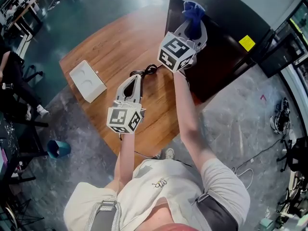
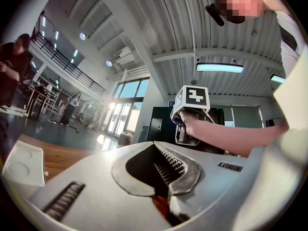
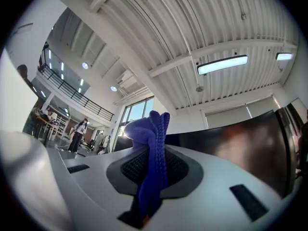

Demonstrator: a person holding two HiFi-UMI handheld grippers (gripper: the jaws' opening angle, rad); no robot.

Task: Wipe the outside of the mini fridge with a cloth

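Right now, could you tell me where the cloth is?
The blue cloth is clamped in the jaws of the right gripper, over the mini fridge, at the head view's upper right beside the wooden table.

bench (image 1: 120, 47): wood, rounded edge
tray (image 1: 87, 81): white, two round dips, near bench's left edge
cable (image 1: 144, 71): black, looped, mid-bench
bin (image 1: 58, 148): teal, on floor

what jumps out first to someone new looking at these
The bright blue cloth clamped in the right hand-held gripper stands out against the black mini fridge at the head view's upper right. Nearer the person, the left hand-held gripper is shut and empty above the wooden table, a white tray to its left.
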